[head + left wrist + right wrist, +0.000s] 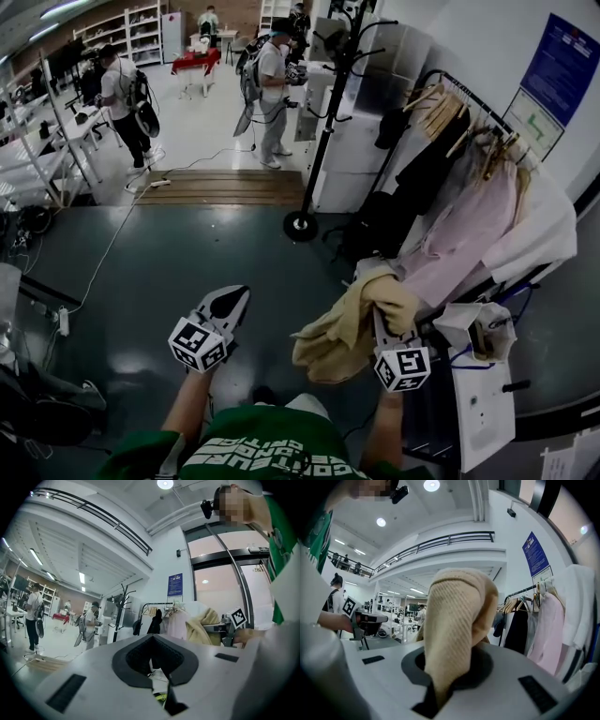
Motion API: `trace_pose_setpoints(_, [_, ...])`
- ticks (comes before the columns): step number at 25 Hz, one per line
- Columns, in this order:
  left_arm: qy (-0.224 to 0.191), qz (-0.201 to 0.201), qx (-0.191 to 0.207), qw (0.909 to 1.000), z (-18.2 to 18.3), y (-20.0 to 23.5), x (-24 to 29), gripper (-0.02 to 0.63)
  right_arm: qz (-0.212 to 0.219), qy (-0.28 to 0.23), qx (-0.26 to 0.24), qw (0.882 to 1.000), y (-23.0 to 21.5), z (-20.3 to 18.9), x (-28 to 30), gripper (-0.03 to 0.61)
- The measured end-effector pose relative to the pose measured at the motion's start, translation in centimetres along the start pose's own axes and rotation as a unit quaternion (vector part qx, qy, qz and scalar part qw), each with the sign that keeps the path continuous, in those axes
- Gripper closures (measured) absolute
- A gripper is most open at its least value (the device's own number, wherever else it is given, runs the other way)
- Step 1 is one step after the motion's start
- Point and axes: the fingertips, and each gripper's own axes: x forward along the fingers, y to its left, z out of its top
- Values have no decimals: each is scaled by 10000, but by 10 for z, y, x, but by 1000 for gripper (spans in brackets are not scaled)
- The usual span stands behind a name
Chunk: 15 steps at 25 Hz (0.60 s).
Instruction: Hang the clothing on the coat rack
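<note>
A beige knit garment (349, 326) hangs bunched from my right gripper (381, 315), which is shut on it; in the right gripper view the garment (459, 616) rises out between the jaws and hides most of the right gripper (454, 660). My left gripper (228, 302) is held beside it at the left, shut and with nothing in it. In the left gripper view the left gripper (153, 639) points towards the black coat rack (121, 606). The coat rack (325, 122) stands ahead on a round base (300, 225), its hooks bare.
A clothes rail (469, 117) at the right carries wooden hangers with a pink garment (464, 234), white and black clothes. A low wooden platform (220, 186) lies ahead. Two people (270, 84) stand further back. A white stand (483, 403) is near my right.
</note>
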Motion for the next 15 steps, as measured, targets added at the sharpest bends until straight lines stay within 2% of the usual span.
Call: trace_pose_setpoints(15, [-180, 148, -146, 9996, 14, 78, 28, 620, 98, 59, -63, 9999, 0, 25, 94, 537])
